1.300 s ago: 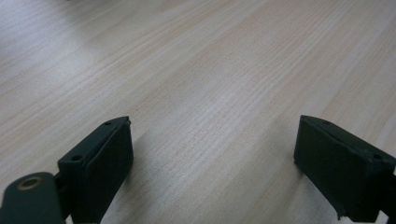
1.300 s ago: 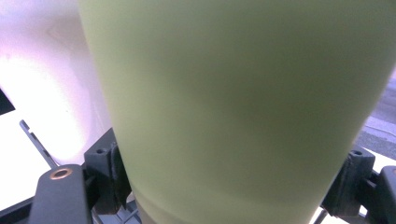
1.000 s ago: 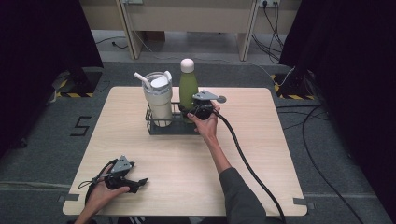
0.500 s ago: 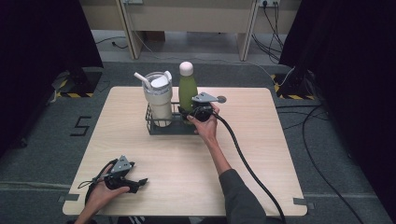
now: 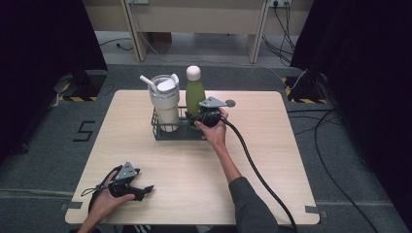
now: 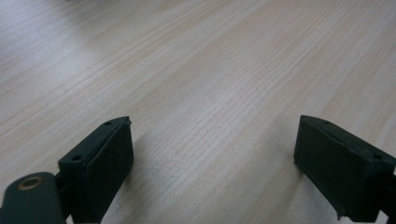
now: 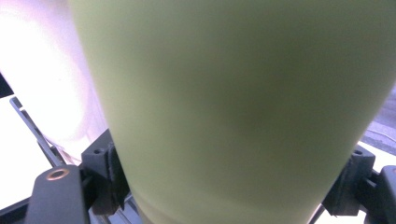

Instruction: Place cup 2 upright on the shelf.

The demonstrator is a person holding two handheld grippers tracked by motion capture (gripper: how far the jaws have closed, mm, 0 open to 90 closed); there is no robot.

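The table, a pale wood-grain top, carries everything observed. Toward its 12 o'clock edge stands a black wire caddy, upright and square to the table.

Inside the caddy, the compartment on the 9 o'clock side holds a white tumbler with a lid and a straw slanting toward 10 o'clock. The compartment on the 3 o'clock side holds the green bottle, upright, with a white cap. Tumbler and bottle stand just beside each other.

The right hand reaches from 6 o'clock and brings the right gripper against the bottle's lower body from the 3 o'clock side. In the right gripper view the green bottle sits between the two black jaws, one at each flank, pads against its wall: the tongs are clamped on the bottle. The jaws have just been easing open slightly, with the bottle between them. Its cable trails toward the 5 o'clock edge.

The left hand rests near the 7 o'clock corner, well apart from the caddy. The left gripper lies low on the bare wood, pointing toward 3 o'clock. In the left gripper view its tongs stand wide apart with bare table between them.
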